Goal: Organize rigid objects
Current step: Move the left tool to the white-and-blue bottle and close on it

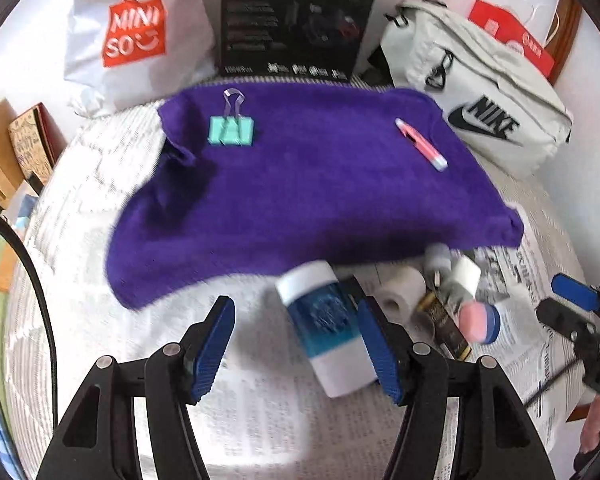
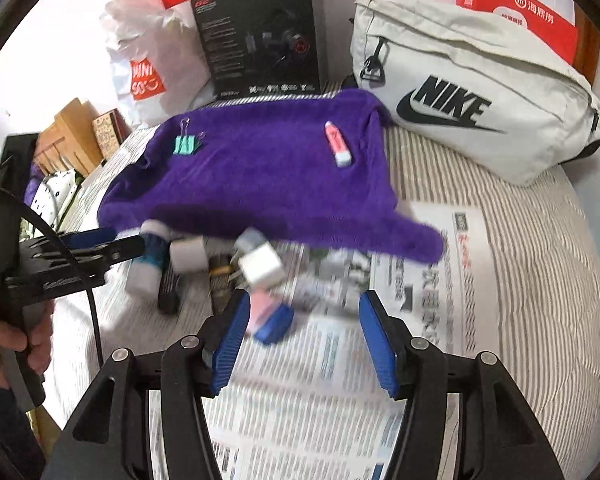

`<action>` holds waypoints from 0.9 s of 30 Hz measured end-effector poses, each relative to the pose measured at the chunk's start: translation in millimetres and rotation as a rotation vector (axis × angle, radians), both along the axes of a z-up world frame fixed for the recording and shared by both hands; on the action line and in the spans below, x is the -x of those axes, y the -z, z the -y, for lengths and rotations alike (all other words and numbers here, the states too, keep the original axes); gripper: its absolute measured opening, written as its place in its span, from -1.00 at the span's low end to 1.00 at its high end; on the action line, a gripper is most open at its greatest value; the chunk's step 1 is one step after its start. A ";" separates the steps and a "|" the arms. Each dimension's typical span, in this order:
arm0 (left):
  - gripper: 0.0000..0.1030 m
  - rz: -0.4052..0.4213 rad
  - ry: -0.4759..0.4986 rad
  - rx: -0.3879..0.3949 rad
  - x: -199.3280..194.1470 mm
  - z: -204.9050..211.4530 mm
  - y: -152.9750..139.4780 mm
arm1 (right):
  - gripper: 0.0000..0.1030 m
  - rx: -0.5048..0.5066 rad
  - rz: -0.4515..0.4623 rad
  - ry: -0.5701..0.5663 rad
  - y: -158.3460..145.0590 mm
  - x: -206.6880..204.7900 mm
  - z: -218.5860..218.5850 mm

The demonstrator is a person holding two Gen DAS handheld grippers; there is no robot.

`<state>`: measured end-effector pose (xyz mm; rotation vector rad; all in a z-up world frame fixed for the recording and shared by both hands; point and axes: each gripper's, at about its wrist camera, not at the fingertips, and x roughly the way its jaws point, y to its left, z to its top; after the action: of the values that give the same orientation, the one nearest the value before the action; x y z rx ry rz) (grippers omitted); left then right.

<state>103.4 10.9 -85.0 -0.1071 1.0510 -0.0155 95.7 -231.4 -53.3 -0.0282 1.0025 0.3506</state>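
Observation:
My left gripper [image 1: 298,344] is open over the newspaper, and a white and blue bottle [image 1: 324,320] lies between its fingers, close to the right one. My right gripper [image 2: 305,340] is open too, with a pink and blue eraser [image 2: 270,320] lying loose by its left finger. Behind them a white charger [image 2: 260,266], a white tape roll [image 2: 188,256] and a black and gold stick [image 1: 444,324] are piled at the near edge of a purple towel [image 1: 300,184]. On the towel rest a teal binder clip [image 1: 231,130] and a pink pen-shaped item [image 1: 420,144].
Newspaper [image 2: 420,280] covers a striped sheet. A white Nike bag [image 2: 480,112] sits at the back right, a black headset box [image 2: 260,36] and a white Miniso bag [image 1: 132,36] at the back. Wooden boxes [image 2: 72,140] stand at the left edge. A hand [image 2: 4,352] holds the left gripper.

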 end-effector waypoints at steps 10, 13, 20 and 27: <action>0.31 -0.051 -0.001 -0.059 -1.8 6.0 16.4 | 0.11 -0.018 -0.032 0.036 13.5 18.7 13.8; 0.31 -0.062 -0.009 -0.155 2.0 3.9 20.6 | 0.11 -0.019 -0.034 0.045 15.7 20.0 18.1; 0.27 -0.034 0.012 -0.157 -1.6 -3.1 24.8 | 0.11 -0.015 -0.044 0.044 24.3 16.8 20.8; -0.04 0.003 0.086 -0.143 -2.7 0.6 24.8 | 0.11 -0.013 -0.060 0.047 33.0 10.2 20.5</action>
<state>106.0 10.4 -109.8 0.0673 1.0501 -0.0180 85.5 -251.9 -86.4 0.0180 1.0580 0.3165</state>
